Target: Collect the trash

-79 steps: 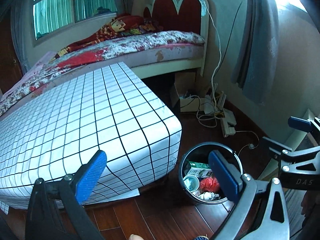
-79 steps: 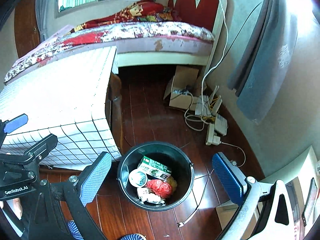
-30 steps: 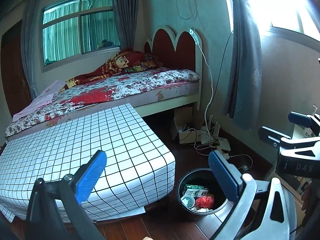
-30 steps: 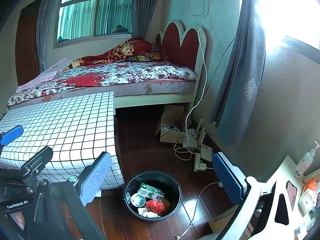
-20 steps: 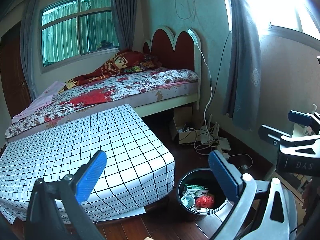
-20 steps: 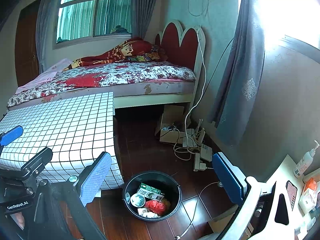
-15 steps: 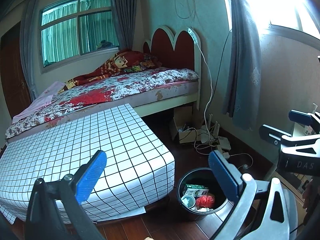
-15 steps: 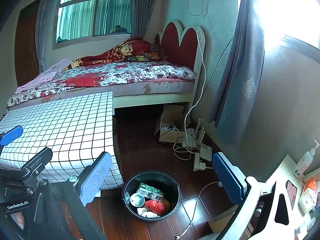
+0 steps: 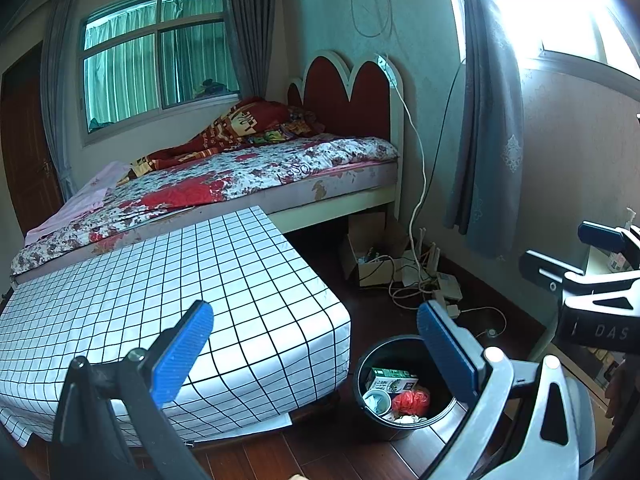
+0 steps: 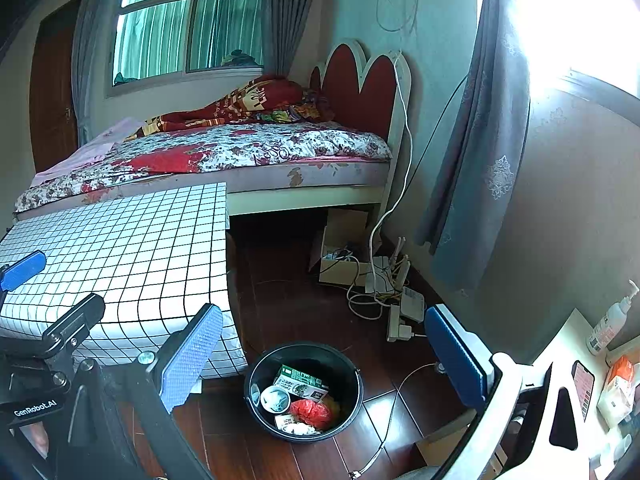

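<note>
1. Left wrist view, biggest thing first: the low bench under a white cloth with a black grid (image 9: pixel 168 300) is bare on top. Compared with a couple of seconds ago, both cameras have pulled up and back from the floor, so my guess is the collecting is basically done.
2. Round black plastic bin (image 10: pixel 304 390) sits on the dark wood floor just off the bench corner. It holds the trash: a green-and-white carton (image 10: pixel 301 385), a small white cup (image 10: pixel 275 399) and a crumpled red wrapper (image 10: pixel 313 410).
3. Left tongs (image 9: pixel 316 350) and right tongs (image 10: pixel 326 354) both gape wide, nothing in them.
4. Only the right wrist view shows the side shelf with a white pump bottle (image 10: pixel 610 320) and a phone (image 10: pixel 583 388).
</note>
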Tool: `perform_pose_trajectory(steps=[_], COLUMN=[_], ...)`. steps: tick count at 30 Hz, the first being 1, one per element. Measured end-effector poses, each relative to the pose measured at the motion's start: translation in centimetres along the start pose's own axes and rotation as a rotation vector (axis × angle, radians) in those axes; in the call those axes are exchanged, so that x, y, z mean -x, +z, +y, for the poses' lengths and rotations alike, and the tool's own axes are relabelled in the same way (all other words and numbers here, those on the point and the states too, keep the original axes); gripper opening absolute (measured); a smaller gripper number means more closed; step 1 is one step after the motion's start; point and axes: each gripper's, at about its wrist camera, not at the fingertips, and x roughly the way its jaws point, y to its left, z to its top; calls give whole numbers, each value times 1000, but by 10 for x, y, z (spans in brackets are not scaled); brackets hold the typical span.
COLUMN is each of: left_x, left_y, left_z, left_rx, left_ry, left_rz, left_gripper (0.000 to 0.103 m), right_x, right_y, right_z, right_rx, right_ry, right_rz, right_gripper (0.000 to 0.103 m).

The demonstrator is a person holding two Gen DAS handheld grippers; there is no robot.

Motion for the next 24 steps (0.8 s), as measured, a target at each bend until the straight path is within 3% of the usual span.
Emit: perform_pose_trajectory(steps=[24], left_x=[0], left_y=[-1], left_z=[-1], left_rx=[-2], left_ry=[-2], left_rz=[1], left_gripper=[102], right_x=[0], right_y=[-1], right_z=[2], right_rx=[2], right_ry=[0], right_rz=[-1], right_gripper=[102])
